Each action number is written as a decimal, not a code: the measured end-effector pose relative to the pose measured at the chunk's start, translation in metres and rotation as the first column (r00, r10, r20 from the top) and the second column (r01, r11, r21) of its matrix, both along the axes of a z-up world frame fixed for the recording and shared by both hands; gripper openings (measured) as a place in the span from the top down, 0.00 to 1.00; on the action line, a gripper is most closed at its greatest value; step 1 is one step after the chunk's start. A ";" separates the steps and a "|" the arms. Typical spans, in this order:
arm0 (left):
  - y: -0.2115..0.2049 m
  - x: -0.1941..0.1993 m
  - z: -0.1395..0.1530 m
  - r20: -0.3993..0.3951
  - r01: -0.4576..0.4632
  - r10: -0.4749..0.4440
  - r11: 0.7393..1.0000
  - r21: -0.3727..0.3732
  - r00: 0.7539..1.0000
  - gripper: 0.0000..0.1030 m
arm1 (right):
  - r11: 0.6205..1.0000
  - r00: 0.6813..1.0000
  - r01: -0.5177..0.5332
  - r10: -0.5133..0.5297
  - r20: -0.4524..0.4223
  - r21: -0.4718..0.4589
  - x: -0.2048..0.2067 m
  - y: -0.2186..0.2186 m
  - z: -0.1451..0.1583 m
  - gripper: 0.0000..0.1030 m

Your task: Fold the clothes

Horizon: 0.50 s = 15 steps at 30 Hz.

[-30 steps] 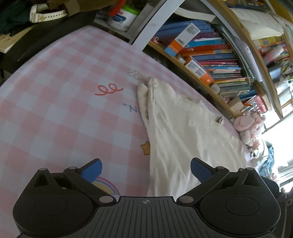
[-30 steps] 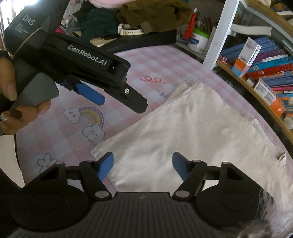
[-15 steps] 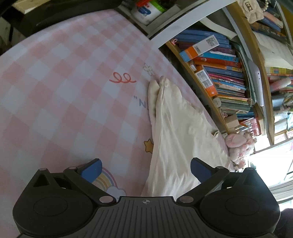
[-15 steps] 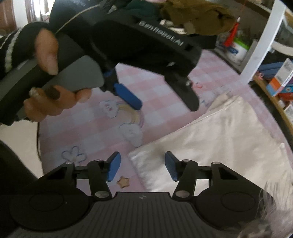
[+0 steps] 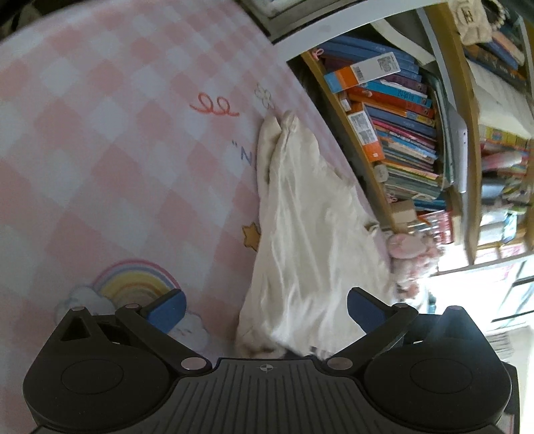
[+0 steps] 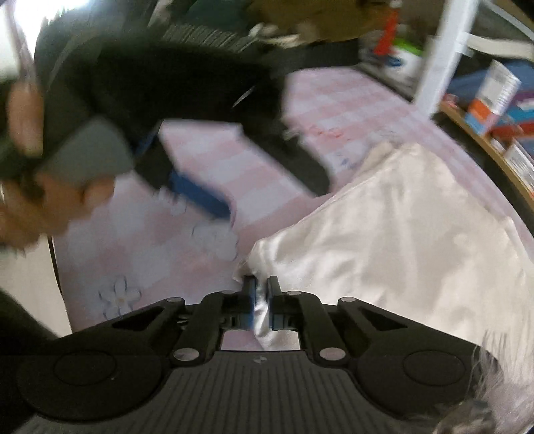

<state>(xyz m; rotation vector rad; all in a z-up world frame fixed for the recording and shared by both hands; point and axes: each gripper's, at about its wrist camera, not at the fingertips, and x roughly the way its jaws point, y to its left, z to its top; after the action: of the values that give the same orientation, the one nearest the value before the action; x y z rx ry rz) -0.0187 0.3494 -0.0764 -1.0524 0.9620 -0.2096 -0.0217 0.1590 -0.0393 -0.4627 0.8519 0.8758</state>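
A cream white garment point(image 5: 307, 233) lies flat on the pink checked sheet point(image 5: 100, 150), one long edge beside the bookshelf. In the right wrist view my right gripper point(image 6: 261, 293) is shut on the near corner of the garment point(image 6: 400, 240), cloth pinched between its blue pads. My left gripper point(image 5: 265, 305) stands open just above the sheet at the garment's near edge, nothing between its fingers. In the right wrist view the left gripper point(image 6: 233, 187) appears blurred, held in a person's hand point(image 6: 40, 200), hovering over the sheet to the left of the garment.
A bookshelf point(image 5: 393, 133) packed with books runs along the far side of the bed. A pink plush toy point(image 5: 410, 247) sits at the garment's far end. Dark and olive clothes point(image 6: 317, 20) are piled behind the sheet. A white post point(image 6: 437, 56) stands at the shelf corner.
My right gripper's jaws went from wide open to shut on the garment's near corner. The left gripper sank toward the sheet and rolled, its view tilting along the bookshelf.
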 end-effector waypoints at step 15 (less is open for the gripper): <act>-0.027 0.019 -0.043 -0.006 -0.034 0.035 0.893 -0.449 0.999 0.00 | 0.973 0.988 0.156 -0.152 -0.033 0.168 -0.002 -0.035 0.046 0.95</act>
<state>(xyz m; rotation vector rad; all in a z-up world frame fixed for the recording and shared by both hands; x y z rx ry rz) 0.0000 0.3223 -0.1189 -1.4931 0.9119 -0.4183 -0.0234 0.1237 0.0063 -0.2351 0.8123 0.8032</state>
